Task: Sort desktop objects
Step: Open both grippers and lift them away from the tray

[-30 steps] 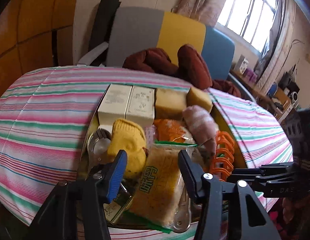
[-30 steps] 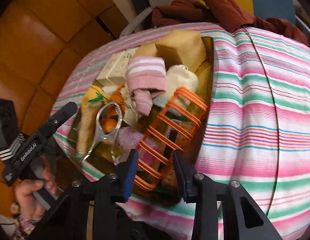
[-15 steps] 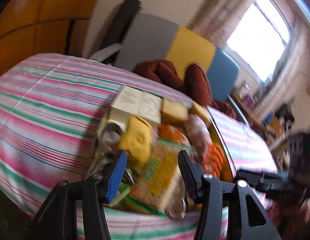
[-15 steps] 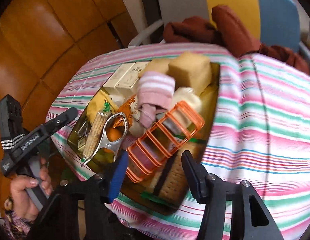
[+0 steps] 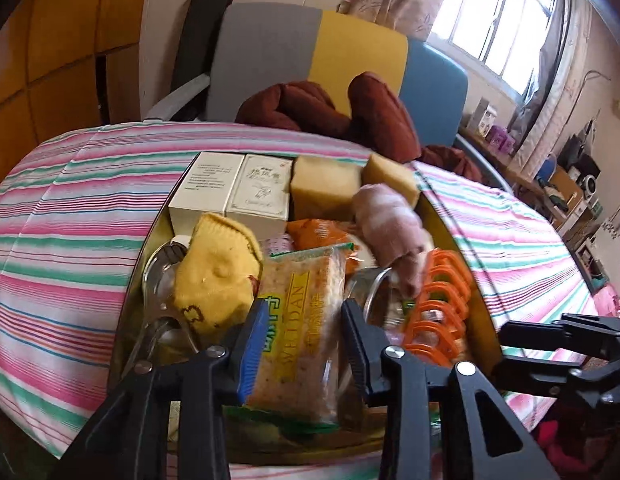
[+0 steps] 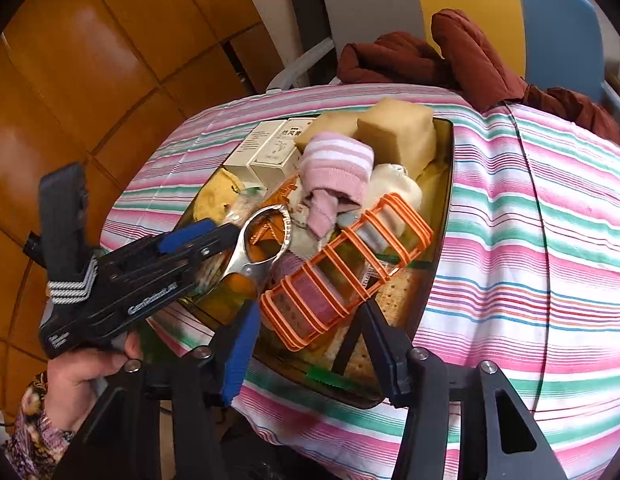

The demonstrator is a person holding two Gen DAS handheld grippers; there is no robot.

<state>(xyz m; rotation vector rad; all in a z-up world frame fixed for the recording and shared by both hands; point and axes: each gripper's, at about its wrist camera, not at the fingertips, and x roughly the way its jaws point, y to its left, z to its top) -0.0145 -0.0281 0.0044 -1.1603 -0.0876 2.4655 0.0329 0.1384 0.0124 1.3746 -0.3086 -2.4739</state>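
A dark tray (image 5: pixel 450 236) (image 6: pixel 446 184) on the striped table is heaped with objects. My left gripper (image 5: pixel 305 344) is open, its fingers either side of a cracker packet (image 5: pixel 301 320) at the tray's near end; it also shows in the right wrist view (image 6: pixel 213 236). A yellow sock (image 5: pixel 213 280) lies left of the packet. My right gripper (image 6: pixel 305 344) is open over the tray's near edge, just below an orange plastic rack (image 6: pixel 346 268) (image 5: pixel 438 312). A pink striped sock (image 6: pixel 334 176) (image 5: pixel 394 228), a metal opener (image 6: pixel 257 248) and two white boxes (image 5: pixel 233 188) lie further in.
Two tan sponge blocks (image 5: pixel 326 188) (image 6: pixel 398 132) sit at the tray's far end. A chair with a dark red garment (image 5: pixel 342 112) stands behind the table. The striped cloth (image 6: pixel 530 220) stretches right of the tray. A wooden wall (image 6: pixel 89 60) is at left.
My left gripper has moved in closer, so the cracker packet now sits between its fingers. My right gripper has opened wider and drawn back a little from the orange rack.
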